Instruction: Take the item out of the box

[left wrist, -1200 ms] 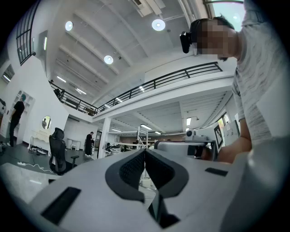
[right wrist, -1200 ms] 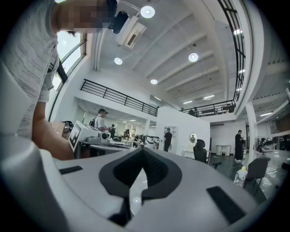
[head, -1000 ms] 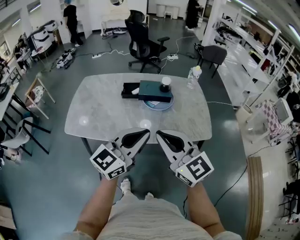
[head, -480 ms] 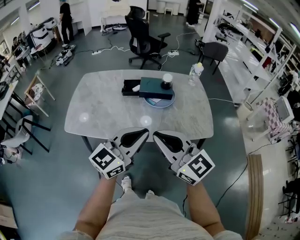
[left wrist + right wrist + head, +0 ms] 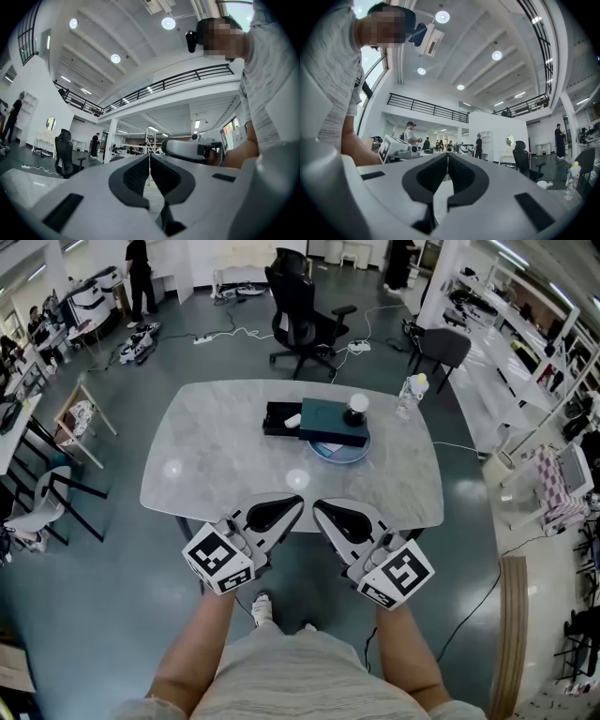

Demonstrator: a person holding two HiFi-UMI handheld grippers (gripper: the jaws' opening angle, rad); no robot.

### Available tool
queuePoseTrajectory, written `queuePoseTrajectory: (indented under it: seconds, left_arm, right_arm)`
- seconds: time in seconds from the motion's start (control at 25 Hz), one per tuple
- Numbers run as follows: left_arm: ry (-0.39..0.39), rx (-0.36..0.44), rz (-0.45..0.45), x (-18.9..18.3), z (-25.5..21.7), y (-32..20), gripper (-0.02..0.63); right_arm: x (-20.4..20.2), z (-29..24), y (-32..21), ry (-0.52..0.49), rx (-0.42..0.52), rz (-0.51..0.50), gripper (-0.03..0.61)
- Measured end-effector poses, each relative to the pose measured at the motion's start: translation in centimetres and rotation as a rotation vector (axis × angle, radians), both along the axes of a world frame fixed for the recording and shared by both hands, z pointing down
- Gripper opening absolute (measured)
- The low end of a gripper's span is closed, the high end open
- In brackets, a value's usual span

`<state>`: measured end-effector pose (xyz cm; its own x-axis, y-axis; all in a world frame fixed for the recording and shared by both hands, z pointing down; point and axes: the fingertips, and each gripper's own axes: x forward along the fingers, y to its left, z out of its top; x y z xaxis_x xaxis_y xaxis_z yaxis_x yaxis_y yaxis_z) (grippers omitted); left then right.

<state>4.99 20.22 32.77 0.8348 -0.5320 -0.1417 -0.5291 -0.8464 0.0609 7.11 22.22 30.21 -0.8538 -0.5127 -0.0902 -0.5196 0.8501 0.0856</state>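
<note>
On the far half of the marble table (image 5: 216, 456) lies an open black box (image 5: 278, 418) with a small white item (image 5: 293, 420) inside it. A teal box (image 5: 335, 421) rests beside it, partly over a blue plate (image 5: 342, 453). Both grippers hang in front of the table's near edge, well short of the box. The left gripper (image 5: 294, 502) (image 5: 150, 161) is shut with nothing between its jaws. To its right, the right gripper (image 5: 320, 508) (image 5: 448, 161) is also shut and empty. Both point up and away from the table, so neither gripper view shows the box.
A dark jar with a white lid (image 5: 356, 409) stands on the teal box. A water bottle (image 5: 410, 394) (image 5: 571, 180) stands at the table's far right. Black office chairs (image 5: 302, 322) are behind the table and wooden chairs (image 5: 70, 423) to its left. People stand in the background.
The head view has shifted, so the table and its objects sit further right in the picture. Both grippers stay shut and side by side at the near edge.
</note>
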Motion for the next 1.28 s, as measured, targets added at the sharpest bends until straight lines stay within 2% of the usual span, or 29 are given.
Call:
queuePoseTrajectory:
  seconds: [0.4,0.72,1.08,1.28]
  left_arm:
    - [0.0,0.006,0.042,-5.5,0.1,-6.3,0.02]
    - [0.0,0.009,0.087,-8.3,0.4,-9.5,0.02]
    - [0.025,-0.025,0.12,-8.2,1.6,-12.9,0.02]
    - [0.0,-0.037,0.124,-7.0,2.6,-16.2,0.02]
  right_arm:
    - [-5.9,0.2,-6.5,0.006,-0.001,0.02,0.02]
    - [-8.3,0.5,-10.1,0.008,-0.014,0.081,0.02]
    - [-8.4,1.9,-13.4,0.032,-0.049,0.11,0.02]
    - [-7.4,3.0,-17.1,0.031,-0.074,0.109,0.02]
